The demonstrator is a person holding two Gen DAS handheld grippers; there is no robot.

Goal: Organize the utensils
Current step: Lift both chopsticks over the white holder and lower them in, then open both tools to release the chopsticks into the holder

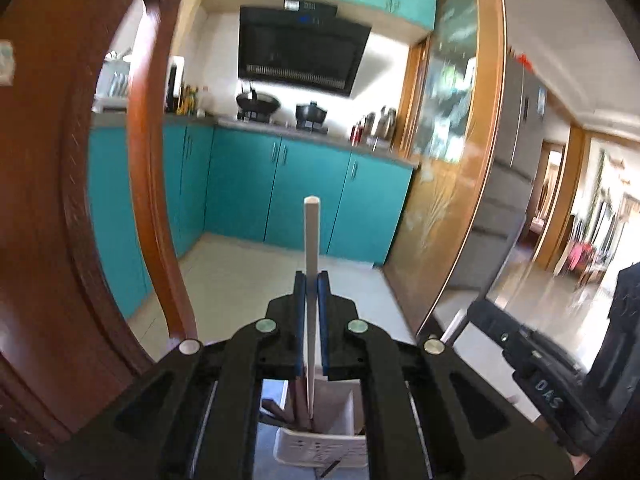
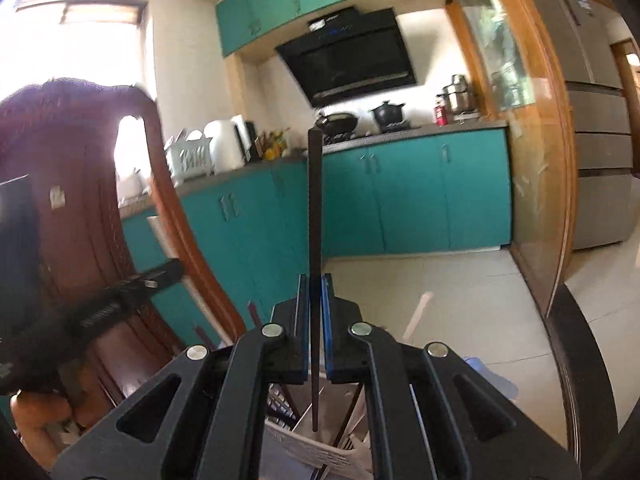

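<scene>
My left gripper (image 1: 311, 280) is shut on a white chopstick (image 1: 311, 232) that stands upright between its blue pads, its lower tip hanging over a white slotted utensil holder (image 1: 320, 446). My right gripper (image 2: 315, 282) is shut on a black chopstick (image 2: 314, 208), also upright, with its tip above the white utensil holder (image 2: 320, 454). Dark utensils stand inside the holder. The right gripper's black body (image 1: 532, 364) shows at the lower right of the left wrist view; the left gripper's body (image 2: 120, 300) shows at the left of the right wrist view.
A reddish wooden chair back (image 1: 60, 200) rises close on the left. Teal kitchen cabinets (image 1: 280, 184) and a counter with pots lie ahead across a tiled floor. A wood-framed glass door (image 1: 460, 160) stands to the right. A person's hand (image 2: 36, 428) shows low left.
</scene>
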